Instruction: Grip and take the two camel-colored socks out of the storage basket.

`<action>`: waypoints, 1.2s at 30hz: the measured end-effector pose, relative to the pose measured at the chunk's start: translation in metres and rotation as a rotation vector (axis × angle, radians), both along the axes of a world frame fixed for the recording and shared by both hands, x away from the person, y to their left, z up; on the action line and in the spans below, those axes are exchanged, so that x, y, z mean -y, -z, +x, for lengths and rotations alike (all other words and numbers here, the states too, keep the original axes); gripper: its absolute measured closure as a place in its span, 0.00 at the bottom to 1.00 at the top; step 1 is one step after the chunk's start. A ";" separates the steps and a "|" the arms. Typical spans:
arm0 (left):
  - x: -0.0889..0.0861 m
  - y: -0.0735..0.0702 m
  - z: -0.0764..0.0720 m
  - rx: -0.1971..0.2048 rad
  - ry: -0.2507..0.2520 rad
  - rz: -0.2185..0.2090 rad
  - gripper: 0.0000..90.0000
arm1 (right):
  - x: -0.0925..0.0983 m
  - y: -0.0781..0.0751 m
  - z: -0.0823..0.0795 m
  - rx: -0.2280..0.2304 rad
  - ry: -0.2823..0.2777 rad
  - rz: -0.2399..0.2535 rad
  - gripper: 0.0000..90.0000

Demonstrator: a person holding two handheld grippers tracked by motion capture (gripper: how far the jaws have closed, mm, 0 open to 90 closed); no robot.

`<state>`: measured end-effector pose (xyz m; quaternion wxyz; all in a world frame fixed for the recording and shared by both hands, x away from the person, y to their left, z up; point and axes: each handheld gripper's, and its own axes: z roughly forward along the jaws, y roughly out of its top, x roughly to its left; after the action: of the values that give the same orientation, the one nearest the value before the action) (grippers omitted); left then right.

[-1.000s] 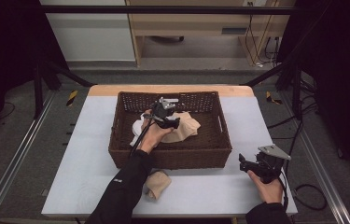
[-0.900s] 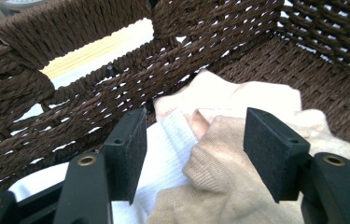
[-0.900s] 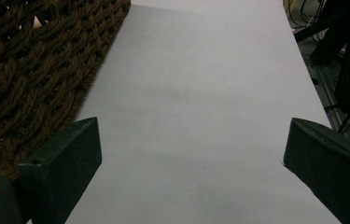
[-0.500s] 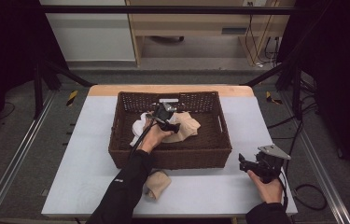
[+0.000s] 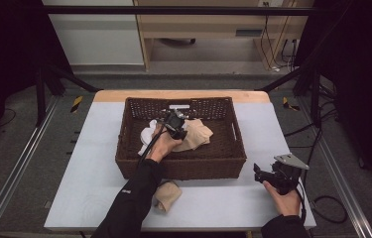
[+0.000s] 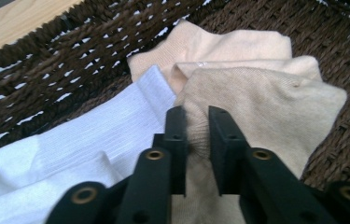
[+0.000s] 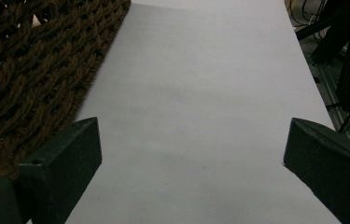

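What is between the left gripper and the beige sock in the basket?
Nothing visible. The left gripper has just been closing, and its jaws now pinch a fold of the beige sock inside the basket. The white cloth lies beside that sock, outside the jaws.

The white sock runs off the left gripper view's edge, partly under the beige sock

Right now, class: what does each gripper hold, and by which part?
The left gripper, whose jaws have just been closing, pinches a fold near the ribbed edge of a beige sock in the basket. The right gripper stands open over the table, holding nothing.
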<state>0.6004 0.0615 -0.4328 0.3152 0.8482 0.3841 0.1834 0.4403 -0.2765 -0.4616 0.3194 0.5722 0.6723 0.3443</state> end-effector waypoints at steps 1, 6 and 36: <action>-0.001 -0.002 0.000 0.009 -0.006 -0.005 0.90 | 0.000 0.000 0.000 -0.002 0.002 0.005 0.05; -0.005 -0.018 -0.006 0.075 -0.003 -0.096 0.92 | 0.001 0.000 0.000 -0.001 0.002 -0.003 0.05; -0.062 -0.109 -0.100 0.367 0.121 -0.403 0.92 | 0.003 -0.001 -0.003 0.002 0.015 -0.002 0.05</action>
<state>0.5005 0.1231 -0.3238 0.5523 0.7425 0.2979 0.2344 0.4370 -0.2794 -0.4603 0.3234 0.5765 0.6681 0.3417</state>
